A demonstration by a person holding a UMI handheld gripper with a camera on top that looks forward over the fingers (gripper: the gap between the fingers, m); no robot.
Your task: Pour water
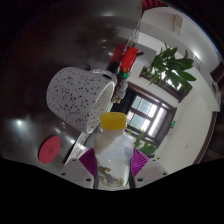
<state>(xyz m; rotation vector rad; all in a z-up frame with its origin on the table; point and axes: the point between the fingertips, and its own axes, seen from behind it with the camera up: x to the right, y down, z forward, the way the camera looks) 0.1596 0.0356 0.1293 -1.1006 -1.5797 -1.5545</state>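
Between the two purple pads of the tool (112,168) sits a small clear bottle (113,150) with a yellow cap (113,121); both pads look pressed against its sides, so the tool appears closed on it. Just beyond the cap, tilted toward it, is a white speckled mug (78,97), its mouth facing the bottle. Thin plastic like this probably flexes under a squeeze and feels light, shifting as water moves inside, so a hold on the body below the shoulder seems wise. By contrast the mug looks stiff, heavier and chippable. A red disc (49,149) lies on the dark worktop (30,130) beside the mug; a leafy plant (170,68) stands well apart. Room around the mug looks open, though its rim is close.
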